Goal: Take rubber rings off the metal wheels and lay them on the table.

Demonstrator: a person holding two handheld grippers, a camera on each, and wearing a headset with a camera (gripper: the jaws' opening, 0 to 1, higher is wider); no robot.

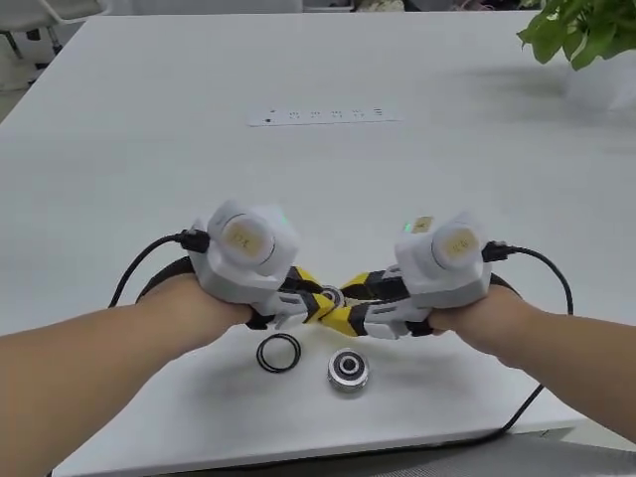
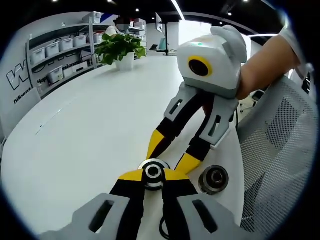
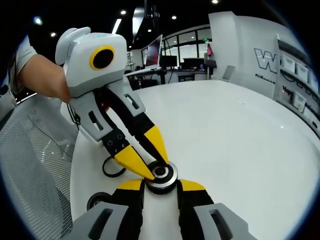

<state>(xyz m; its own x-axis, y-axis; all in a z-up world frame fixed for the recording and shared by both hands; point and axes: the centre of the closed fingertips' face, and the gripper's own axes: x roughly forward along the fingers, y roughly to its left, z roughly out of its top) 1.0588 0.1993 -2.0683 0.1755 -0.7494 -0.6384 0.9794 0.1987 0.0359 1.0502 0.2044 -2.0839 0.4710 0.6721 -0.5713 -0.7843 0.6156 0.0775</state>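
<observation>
Both tongs clamped on one wheel; ring removal pending.
Head view: my left tongs and right tongs meet on the held wheel; loose ring and second wheel lie on the desk; left gripper view: left tongs squeeze its rim; right gripper view: right tongs grip it, seemingly bracing for the peel.

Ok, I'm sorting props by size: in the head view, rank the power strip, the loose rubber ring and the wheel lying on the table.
1. power strip, clearly largest, though farthest from the camera.
2 and 3. loose rubber ring and wheel on the table: nearly alike, so I leave them unranked.
</observation>
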